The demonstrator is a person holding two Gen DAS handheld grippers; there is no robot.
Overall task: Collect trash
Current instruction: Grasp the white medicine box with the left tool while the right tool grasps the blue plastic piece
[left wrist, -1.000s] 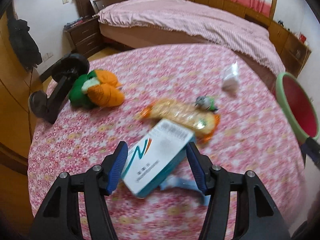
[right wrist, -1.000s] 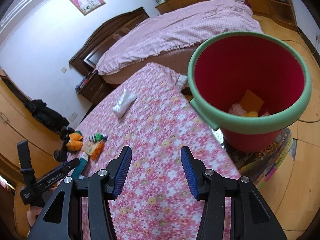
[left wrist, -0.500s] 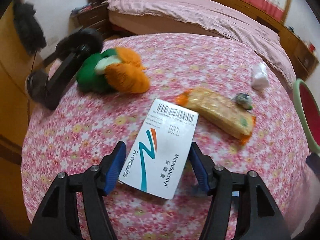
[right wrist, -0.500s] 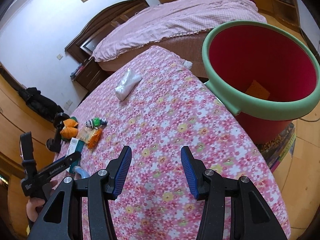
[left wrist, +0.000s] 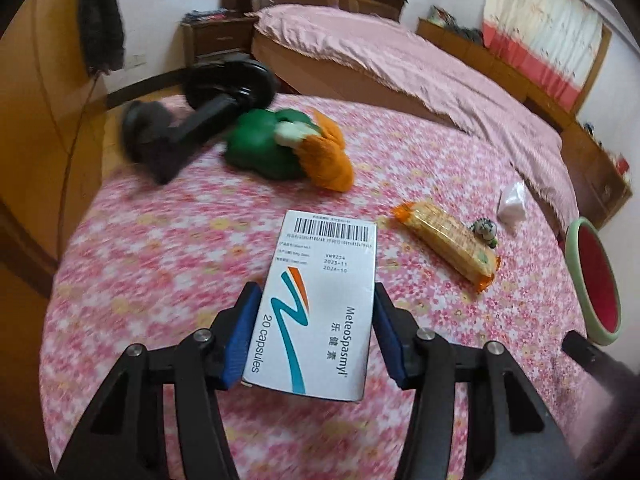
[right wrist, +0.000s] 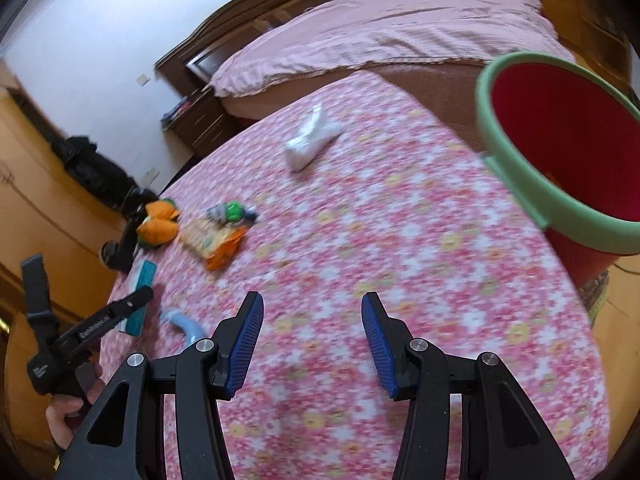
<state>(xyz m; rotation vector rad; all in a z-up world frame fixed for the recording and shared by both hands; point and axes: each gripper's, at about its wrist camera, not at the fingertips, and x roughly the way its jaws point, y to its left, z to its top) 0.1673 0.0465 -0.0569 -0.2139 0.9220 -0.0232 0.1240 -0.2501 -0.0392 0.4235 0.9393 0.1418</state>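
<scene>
My left gripper (left wrist: 316,332) is shut on a white and teal medicine box (left wrist: 320,304), held above the floral table; the box also shows edge-on in the right wrist view (right wrist: 138,296). An orange biscuit packet (left wrist: 448,246) lies to its right, and also shows in the right wrist view (right wrist: 214,242). A small crumpled green wrapper (left wrist: 486,230) and a white crumpled bag (left wrist: 512,202) lie beyond. The red bin with a green rim (right wrist: 560,152) stands past the table's right edge. My right gripper (right wrist: 312,340) is open and empty above the table.
A green and orange plush toy (left wrist: 292,152) and a black dumbbell (left wrist: 200,120) lie at the table's far left. A light blue curved piece (right wrist: 182,322) lies near the left gripper. A pink bed (left wrist: 400,64) stands behind. The left gripper's black handle (right wrist: 72,340) shows at lower left.
The left gripper has lifted the medicine box and turned it upright between the fingers. The right gripper has swung left and lower over the table, so the bin sits further right.
</scene>
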